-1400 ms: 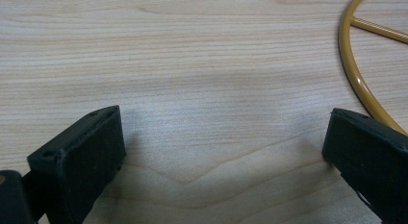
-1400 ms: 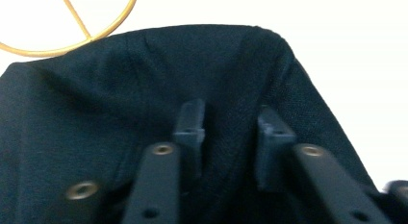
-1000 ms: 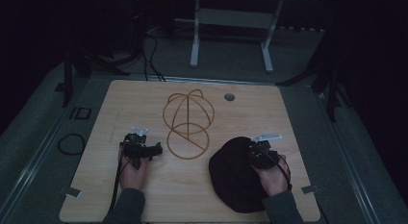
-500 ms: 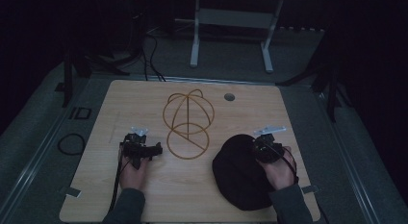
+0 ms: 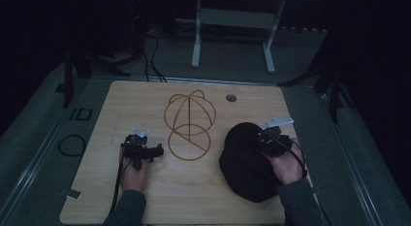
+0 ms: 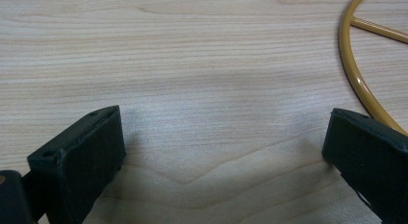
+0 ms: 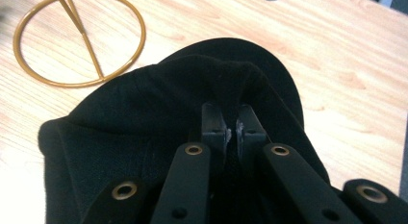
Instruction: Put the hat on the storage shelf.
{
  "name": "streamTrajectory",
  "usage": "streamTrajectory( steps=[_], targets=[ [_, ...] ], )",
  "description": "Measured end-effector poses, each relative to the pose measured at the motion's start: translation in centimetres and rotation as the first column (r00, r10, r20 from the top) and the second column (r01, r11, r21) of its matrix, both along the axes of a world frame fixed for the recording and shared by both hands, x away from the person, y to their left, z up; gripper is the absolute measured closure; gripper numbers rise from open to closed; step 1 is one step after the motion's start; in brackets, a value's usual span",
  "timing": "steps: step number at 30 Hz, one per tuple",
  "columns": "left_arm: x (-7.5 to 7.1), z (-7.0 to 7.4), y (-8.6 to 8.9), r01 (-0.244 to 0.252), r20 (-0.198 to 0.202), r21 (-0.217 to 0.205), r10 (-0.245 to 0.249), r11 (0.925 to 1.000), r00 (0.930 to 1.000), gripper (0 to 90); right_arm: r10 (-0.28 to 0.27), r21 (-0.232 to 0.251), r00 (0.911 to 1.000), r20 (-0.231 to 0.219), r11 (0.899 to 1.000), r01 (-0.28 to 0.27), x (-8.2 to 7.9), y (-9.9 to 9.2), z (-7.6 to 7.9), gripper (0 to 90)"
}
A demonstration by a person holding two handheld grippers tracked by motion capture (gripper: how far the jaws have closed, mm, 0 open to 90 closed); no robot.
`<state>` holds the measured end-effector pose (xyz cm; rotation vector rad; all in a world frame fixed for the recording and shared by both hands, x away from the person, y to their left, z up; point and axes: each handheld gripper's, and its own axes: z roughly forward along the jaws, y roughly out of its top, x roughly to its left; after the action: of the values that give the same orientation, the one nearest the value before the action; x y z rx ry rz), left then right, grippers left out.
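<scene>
Pinching a fold of the black hat (image 7: 159,118), the right gripper (image 7: 230,124) has its two black jaws squeezed almost together, with the soft cloth bunched up between them. In the high view the hat (image 5: 245,160) lies on the right part of the wooden table (image 5: 145,100), near the front edge, and the right gripper (image 5: 268,140) sits on its top right side with the person's hand behind it. Just to the left of the hat stands a gold wire stand (image 5: 189,124), made of a flat ring on the table and a round cage of hoops behind it. The left gripper (image 5: 145,151) rests low on the left side of the table, close to the ring. Its jaws stand wide apart with nothing between them but bare wood, and the gold ring (image 6: 353,65) curves past the right jaw.
</scene>
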<state>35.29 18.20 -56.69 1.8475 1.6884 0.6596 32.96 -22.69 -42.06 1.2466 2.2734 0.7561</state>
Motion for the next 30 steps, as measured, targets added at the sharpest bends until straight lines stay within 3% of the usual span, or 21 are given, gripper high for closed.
streamTrajectory(
  steps=[14,30],
  targets=[
    [0.0,0.0,0.0,0.001,0.001,-0.002,-0.001,1.0,1.0,0.7,0.066,-0.019,0.9967,0.047,0.998,-0.065,1.0,0.1,2.7,85.7],
    [0.0,0.0,0.0,0.004,-0.001,-0.001,-0.004,1.0,1.0,0.7,0.133,-0.073,0.9902,0.043,0.989,-0.13,2.4,0.2,4.8,85.7]
  ],
)
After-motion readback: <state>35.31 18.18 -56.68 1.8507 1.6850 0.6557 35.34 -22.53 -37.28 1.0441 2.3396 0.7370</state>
